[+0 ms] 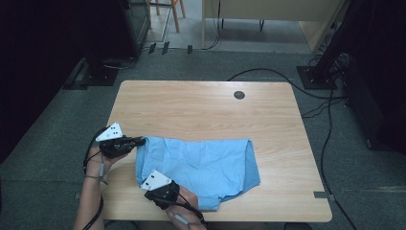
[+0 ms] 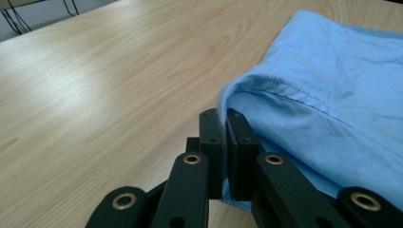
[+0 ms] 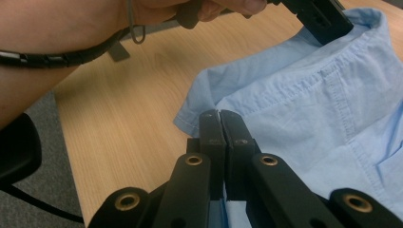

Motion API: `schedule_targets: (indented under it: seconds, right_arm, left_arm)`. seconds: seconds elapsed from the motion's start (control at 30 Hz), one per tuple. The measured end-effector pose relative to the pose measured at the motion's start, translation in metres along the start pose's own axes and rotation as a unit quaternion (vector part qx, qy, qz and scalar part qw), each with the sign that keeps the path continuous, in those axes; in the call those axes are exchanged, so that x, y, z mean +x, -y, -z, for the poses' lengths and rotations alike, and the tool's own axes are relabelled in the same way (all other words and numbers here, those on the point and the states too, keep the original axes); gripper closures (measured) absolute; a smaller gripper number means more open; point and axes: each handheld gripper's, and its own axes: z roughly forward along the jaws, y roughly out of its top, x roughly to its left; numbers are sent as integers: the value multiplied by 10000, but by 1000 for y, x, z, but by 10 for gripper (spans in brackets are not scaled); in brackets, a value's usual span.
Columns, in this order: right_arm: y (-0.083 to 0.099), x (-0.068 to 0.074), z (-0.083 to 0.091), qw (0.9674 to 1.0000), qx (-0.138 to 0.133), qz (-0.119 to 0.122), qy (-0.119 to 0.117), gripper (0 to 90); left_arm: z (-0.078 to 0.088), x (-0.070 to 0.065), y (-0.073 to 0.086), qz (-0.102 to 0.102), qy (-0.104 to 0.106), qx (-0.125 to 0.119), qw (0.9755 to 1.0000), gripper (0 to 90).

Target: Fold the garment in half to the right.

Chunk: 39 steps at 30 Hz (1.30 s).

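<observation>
From the high view we see a light blue shirt (image 1: 198,165) lying partly folded on the near half of the wooden table (image 1: 201,103), its left edge near the table's left side. The left gripper (image 1: 139,141) meets the shirt's far left corner, and the right gripper (image 1: 145,184) sits at the near left edge, so we hold the same side of the cloth at two points. We judge this is so that the edge comes up evenly, without sagging, for a fold across to the right.

In the left gripper view, the left gripper (image 2: 223,118) has its jaws pressed together with a hemmed fold of the shirt (image 2: 332,95) pinched between them; the cloth arches up off the table (image 2: 95,95) just behind the jaws, which suggests the corner is off the wood.

In the right gripper view, the right gripper (image 3: 221,118) is likewise clamped tight, with a thin layer of the shirt (image 3: 309,118) caught between the pads near a stitched edge. Farther off, the left gripper (image 3: 332,23) grips the far corner, a hand (image 3: 157,9) above it and the cable (image 3: 57,57) trailing along the forearm.
</observation>
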Motion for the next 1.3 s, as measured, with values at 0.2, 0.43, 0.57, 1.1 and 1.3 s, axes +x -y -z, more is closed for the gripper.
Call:
schedule_targets:
  seconds: [0.2, 0.43, 0.57, 1.1, 1.3]
  right_arm:
    - [-8, -1, 7, 9999, -78, 19, -66, 888]
    - [-21, 0, 13, 9997, -225, 91, -92, 889]
    - [-29, -1, 20, 9993, -339, 87, -143, 889]
    - [-67, -12, 56, 9952, -910, 216, -285, 889]
    - [-64, -14, 60, 9952, -915, 241, -249, 889]
  left_arm:
    - [5, 2, -5, -40, 31, 47, 10000, 868]
    - [21, 2, -26, -298, -147, 138, 9994, 868]
    - [26, 1, -35, -371, -182, 127, 9991, 868]
    - [56, -6, -96, -946, -504, 180, 9941, 869]
    - [42, -12, -103, -1027, -411, 222, 9936, 868]
